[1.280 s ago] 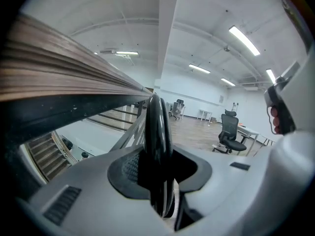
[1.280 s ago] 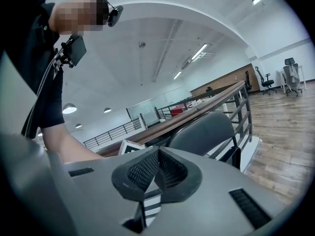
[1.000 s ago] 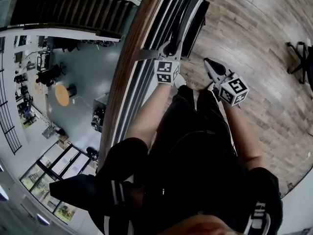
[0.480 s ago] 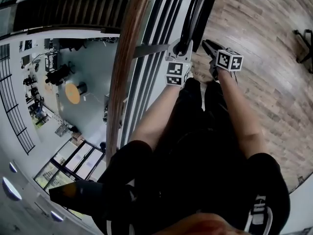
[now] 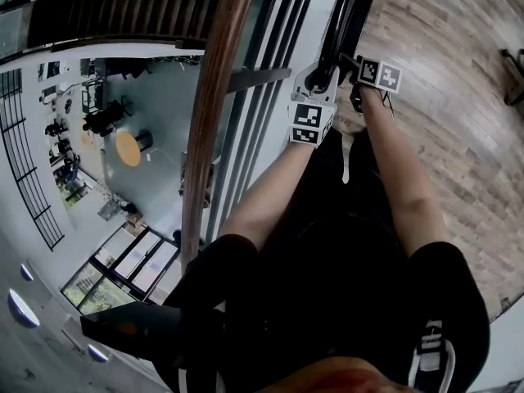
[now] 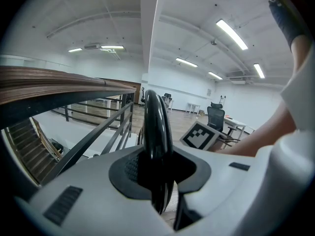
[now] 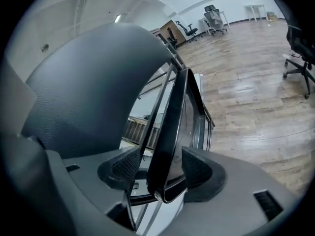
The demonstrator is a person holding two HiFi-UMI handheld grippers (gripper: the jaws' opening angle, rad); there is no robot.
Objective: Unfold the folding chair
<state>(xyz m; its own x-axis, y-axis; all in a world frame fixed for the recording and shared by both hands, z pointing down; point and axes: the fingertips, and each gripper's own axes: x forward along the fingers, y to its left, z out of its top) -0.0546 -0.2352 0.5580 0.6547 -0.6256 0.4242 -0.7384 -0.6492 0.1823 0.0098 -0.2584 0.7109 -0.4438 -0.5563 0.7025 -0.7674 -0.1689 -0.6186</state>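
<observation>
The black folding chair (image 5: 347, 16) stands folded against the railing, just ahead of me. My left gripper (image 5: 318, 78) is shut on its glossy black frame tube (image 6: 155, 132), which runs up between the pads. My right gripper (image 5: 352, 62) sits close beside it on the chair. Its jaws have just been opening, and a thin black edge of the chair (image 7: 170, 127) stands between the pads with a gap on each side. A dark padded panel of the chair (image 7: 88, 82) fills the left of the right gripper view.
A wooden handrail (image 5: 214, 97) and dark railing bars (image 5: 255, 113) run along the left of the chair, with a drop to a lower floor (image 5: 123, 150) beyond. Wood flooring (image 5: 458, 105) lies to the right, with an office chair base (image 5: 516, 72) at its edge.
My right gripper has swung in from the right of my legs to the chair, beside the left gripper. The left gripper has shifted slightly further along with the tube.
</observation>
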